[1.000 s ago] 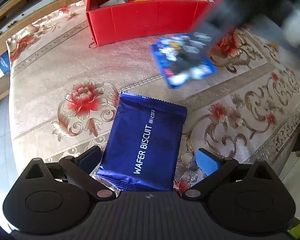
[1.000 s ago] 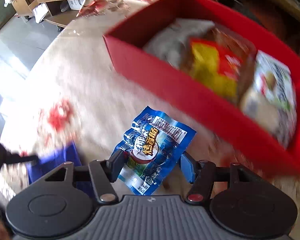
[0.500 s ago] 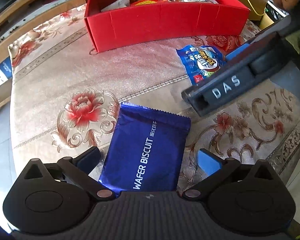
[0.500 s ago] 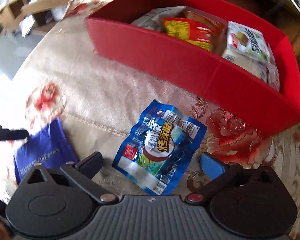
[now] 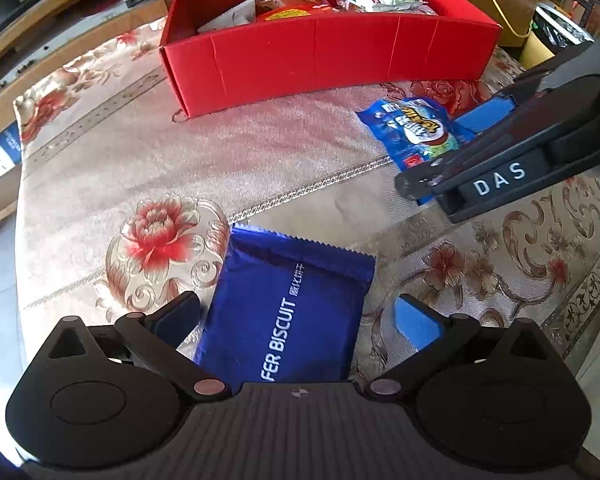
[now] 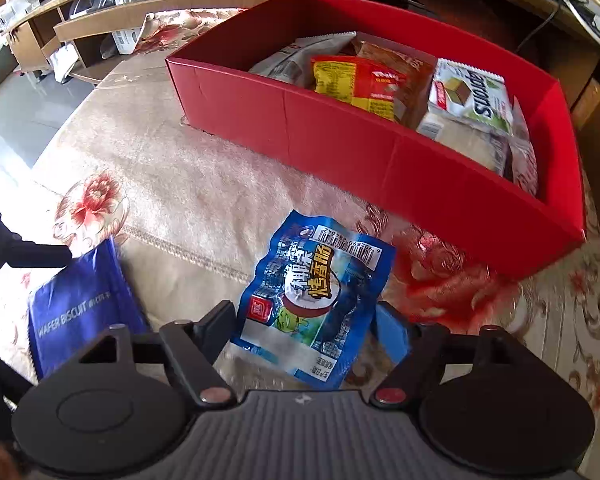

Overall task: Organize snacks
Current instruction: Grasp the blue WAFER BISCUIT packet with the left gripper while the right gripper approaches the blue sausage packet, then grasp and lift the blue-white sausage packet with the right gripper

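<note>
Step in hand, as judged: the pickup stage for two loose packets, both not yet gripped.

Left tongs (image 5: 298, 316): fingers apart, straddling the near end of the wafer pack (image 5: 288, 316), which lies flat on the surface (image 5: 180, 160). Neither pad appears to touch the foil; small gaps show on each side.

Right tongs (image 6: 304, 320): fingers apart, straddling the near end of the sausage packet (image 6: 316, 300), also flat on the surface. The left pad sits just beside its edge; contact on the right cannot be told. In the left view the right tongs (image 5: 452, 140) show from the side over the same packet (image 5: 412, 128).

Red box (image 6: 380, 152): open-topped, beyond both packets, already holding several snacks, among them a yellow-red pack (image 6: 360, 84) and a green-white wafer pack (image 6: 468, 88). The end of the box nearest the left tongs looks less full.

Next move, as judged: close each pair on its packet, lift clear of the box wall, carry over and let go inside. Both wrappers are thin and slick, so a grip at the very edge may slip or merely crumple the foil. Pads should sit lower and further in before closing.
</note>
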`<state>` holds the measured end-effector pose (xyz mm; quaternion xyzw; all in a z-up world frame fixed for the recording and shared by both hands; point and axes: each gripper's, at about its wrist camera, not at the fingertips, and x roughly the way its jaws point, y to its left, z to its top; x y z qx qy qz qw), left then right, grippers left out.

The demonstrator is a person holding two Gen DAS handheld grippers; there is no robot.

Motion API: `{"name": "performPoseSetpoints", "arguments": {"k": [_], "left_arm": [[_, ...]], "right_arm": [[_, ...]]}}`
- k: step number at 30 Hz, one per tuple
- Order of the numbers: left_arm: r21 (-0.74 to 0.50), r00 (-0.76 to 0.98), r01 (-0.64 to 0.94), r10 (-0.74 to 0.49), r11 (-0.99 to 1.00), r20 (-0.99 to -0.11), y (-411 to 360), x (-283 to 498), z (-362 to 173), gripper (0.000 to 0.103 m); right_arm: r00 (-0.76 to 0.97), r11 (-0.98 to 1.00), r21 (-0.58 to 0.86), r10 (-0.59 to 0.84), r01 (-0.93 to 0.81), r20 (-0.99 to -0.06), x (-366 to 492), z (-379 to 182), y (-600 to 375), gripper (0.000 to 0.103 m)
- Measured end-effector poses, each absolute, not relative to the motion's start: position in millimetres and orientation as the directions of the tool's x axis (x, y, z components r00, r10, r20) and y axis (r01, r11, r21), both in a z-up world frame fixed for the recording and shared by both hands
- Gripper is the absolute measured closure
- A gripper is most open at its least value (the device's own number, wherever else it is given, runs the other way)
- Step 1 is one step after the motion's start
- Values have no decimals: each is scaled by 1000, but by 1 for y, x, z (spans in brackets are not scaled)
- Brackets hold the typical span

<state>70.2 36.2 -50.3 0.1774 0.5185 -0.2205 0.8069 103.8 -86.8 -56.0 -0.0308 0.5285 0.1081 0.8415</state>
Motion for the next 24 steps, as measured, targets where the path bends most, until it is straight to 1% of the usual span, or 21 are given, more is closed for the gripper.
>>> {"name": "performPoseSetpoints", "arguments": {"k": [2, 5, 14, 18, 19, 20, 22, 24], "left_arm": [[59, 367, 543, -173, 838, -914, 34, 66, -47, 11], [51, 366, 545, -183, 837, -913, 33, 61, -44, 20], [61, 386, 552, -190, 832, -903, 22, 46, -39, 32], [37, 396, 544, -218, 838, -892, 18, 42, -35, 34], [38, 403, 536, -217, 843, -889, 18, 42, -34, 35], [37, 408, 530, -216, 847, -887, 18, 42, -33, 35], [29, 409, 519, -218, 854, -886, 18, 44, -32, 35], [34, 411, 510, -209, 860, -887, 17, 45, -33, 35]], "right_arm": [[416, 974, 59, 146, -217, -898, 101, -54, -91, 25], [422, 974, 73, 160, -215, -892, 97, -47, -97, 26], [434, 970, 90, 183, -226, -882, 81, -31, -107, 27], [448, 969, 116, 205, -218, -870, 78, -26, -112, 27], [451, 968, 122, 210, -218, -867, 78, -25, -113, 32], [448, 966, 138, 225, -220, -865, 79, -24, -114, 46], [437, 963, 163, 243, -213, -866, 81, -25, -117, 48], [428, 966, 151, 230, -212, -874, 82, -28, -118, 48]]}}
